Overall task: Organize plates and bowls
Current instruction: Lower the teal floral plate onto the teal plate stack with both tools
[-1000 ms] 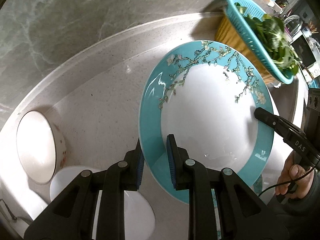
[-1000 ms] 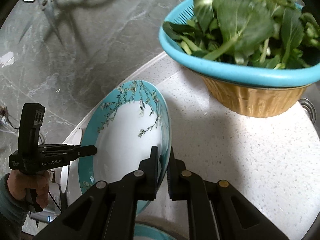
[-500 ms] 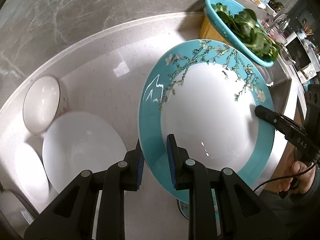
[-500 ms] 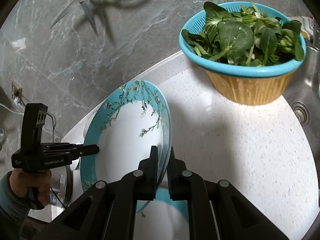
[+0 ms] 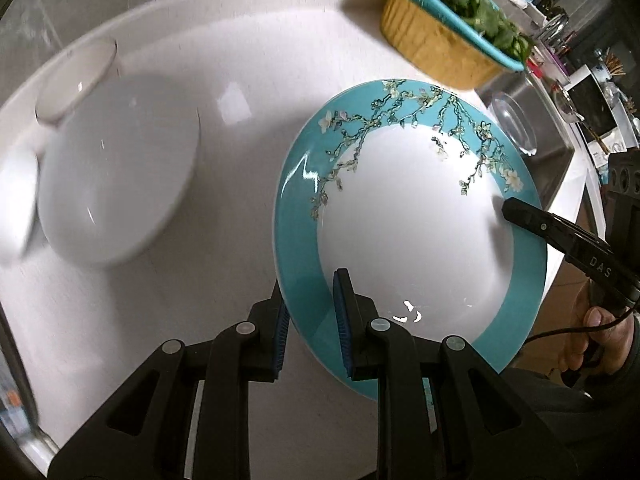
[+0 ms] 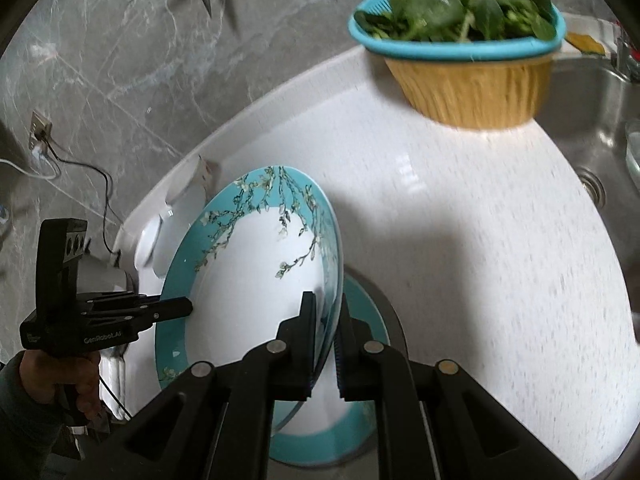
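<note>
A teal-rimmed plate (image 5: pixel 412 232) with a blossom pattern hangs tilted above the white counter, held by both grippers. My left gripper (image 5: pixel 310 284) is shut on its near rim. In the right wrist view my right gripper (image 6: pixel 326 300) is shut on the opposite rim of the plate (image 6: pixel 248 280), and the left gripper (image 6: pixel 188 308) shows at the far edge. A second teal-rimmed plate (image 6: pixel 360 432) lies flat on the counter under the held one. A large white bowl (image 5: pixel 116 188), a smaller bowl (image 5: pixel 76 80) and another white dish (image 5: pixel 16 208) lean together at the left.
A teal colander of greens in a yellow basin (image 6: pixel 460 32) stands at the back of the counter (image 6: pixel 480 240). A steel sink (image 6: pixel 600 128) lies to the right with a glass lid (image 5: pixel 514 124) in it. A grey marble wall (image 6: pixel 120 60) runs behind.
Both grippers carried the plate away from the colander and toward the white bowls, which now look larger and nearer. A second teal plate came into view beneath the held one.
</note>
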Motion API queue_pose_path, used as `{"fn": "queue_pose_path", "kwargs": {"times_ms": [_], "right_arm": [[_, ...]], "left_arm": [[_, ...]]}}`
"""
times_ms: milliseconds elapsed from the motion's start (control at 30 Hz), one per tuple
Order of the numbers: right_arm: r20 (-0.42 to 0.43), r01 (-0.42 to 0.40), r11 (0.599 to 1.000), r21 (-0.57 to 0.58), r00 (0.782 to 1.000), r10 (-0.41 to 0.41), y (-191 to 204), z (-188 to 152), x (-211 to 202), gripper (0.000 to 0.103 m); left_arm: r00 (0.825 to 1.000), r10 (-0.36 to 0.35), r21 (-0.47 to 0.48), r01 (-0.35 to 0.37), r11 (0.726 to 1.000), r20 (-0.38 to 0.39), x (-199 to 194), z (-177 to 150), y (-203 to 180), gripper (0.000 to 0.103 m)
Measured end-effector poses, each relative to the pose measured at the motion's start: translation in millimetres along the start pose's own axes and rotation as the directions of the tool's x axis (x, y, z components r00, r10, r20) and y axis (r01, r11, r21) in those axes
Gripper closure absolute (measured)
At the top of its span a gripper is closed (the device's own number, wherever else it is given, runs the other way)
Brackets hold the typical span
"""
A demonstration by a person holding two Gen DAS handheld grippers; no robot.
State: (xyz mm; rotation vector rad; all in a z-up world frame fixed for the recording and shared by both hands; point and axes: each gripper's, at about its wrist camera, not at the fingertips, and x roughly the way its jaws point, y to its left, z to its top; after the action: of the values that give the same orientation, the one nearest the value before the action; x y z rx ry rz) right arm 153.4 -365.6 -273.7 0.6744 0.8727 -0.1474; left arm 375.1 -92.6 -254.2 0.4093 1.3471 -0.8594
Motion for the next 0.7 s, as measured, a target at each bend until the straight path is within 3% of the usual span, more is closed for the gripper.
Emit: {"fn": "queue_pose_path", "kwargs": {"times_ms": [400,700], "right_arm": [[-0.061,0.051,0.998,-0.041,0.997,-0.053,-5,-33,15,0.091],[-0.059,0.092,0.992,-0.088,0.994,-0.097,-3,-37,19,0.09]], "left_arm": [[0.999,0.039,-0.01,-0.039,0.999,-0.001,22,-46,-13,0.084],[0.999,0.052,-0.008,-0.052,0.999,0.006,34,-44,-12,0.083]]}}
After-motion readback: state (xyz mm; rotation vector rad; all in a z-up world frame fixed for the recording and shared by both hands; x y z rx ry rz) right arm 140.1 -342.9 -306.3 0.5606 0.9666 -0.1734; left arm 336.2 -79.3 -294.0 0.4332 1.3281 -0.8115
